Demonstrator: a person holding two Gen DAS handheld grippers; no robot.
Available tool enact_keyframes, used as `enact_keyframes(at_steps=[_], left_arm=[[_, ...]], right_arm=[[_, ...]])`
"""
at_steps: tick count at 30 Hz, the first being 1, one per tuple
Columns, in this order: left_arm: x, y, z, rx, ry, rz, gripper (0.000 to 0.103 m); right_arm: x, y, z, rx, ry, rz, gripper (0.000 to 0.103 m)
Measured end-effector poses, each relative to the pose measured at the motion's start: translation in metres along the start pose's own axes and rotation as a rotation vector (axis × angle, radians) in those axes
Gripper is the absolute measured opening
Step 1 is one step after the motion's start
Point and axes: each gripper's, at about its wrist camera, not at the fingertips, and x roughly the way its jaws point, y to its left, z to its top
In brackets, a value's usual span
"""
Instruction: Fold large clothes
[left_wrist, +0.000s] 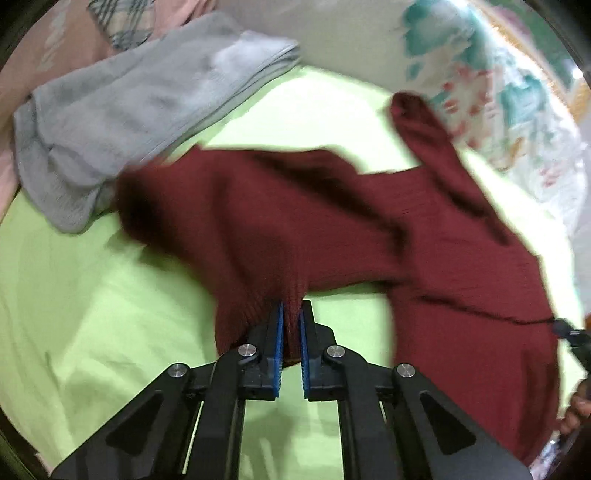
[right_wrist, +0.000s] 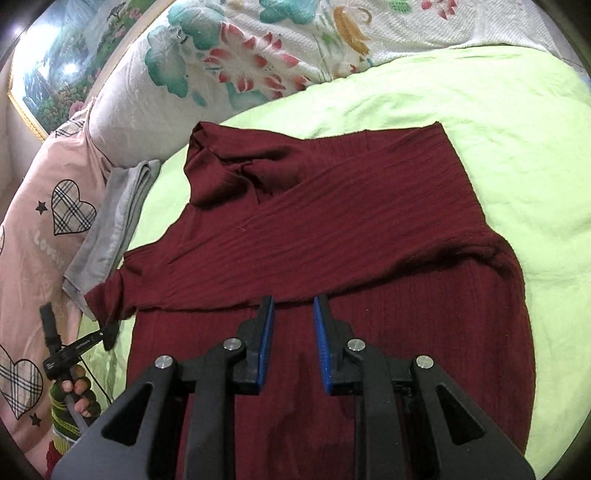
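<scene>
While the maroon garment (right_wrist: 332, 229) lies on the green bed (right_wrist: 517, 147), partly folded with one sleeve across its body, we judge the further folds are left. Left tongs (left_wrist: 291, 314) are clamped on a ribbed edge; right tongs (right_wrist: 293, 306) stand narrowly apart, gripping nothing, over the cloth. Blur hides the left view's detail.

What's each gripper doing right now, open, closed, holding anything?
Left gripper: closed, pinching a fold of the maroon ribbed sweater.
Right gripper: jaws apart above the sweater, nothing visibly held.
</scene>
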Motion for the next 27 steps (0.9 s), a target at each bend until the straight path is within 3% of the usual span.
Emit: enact_keyframes(at_steps=[5,8,12,15,20,27], left_arm=[[-0.026,-0.079,0.018,0.106,-0.067,-0.166,0.005],[-0.027,-0.139,0.031,0.16,-0.07,-0.315,0.005],[-0.008,-0.21,0.038,0.219,-0.045,-0.418,0.005],[0.03,-0.258,0.039,0.238,0.024,-0.477,0.005],[0.099,-0.318,0.03,0.261,0.125,-0.485,0.005],[0.154,-0.33,0.01,0.266,0.239,-0.413,0.011]], right_arm=[[-0.006,-0.007,0.002,0.031,-0.016,0.024,0.022],[-0.011,-0.015,0.003,0.053,-0.028,0.033,0.022],[-0.018,-0.035,0.002,0.113,-0.047,0.054,0.022],[-0.023,-0.05,0.0,0.16,-0.058,0.052,0.022],[-0.03,-0.071,0.002,0.202,-0.064,0.032,0.023],[-0.027,-0.07,0.008,0.188,-0.052,0.036,0.023]])
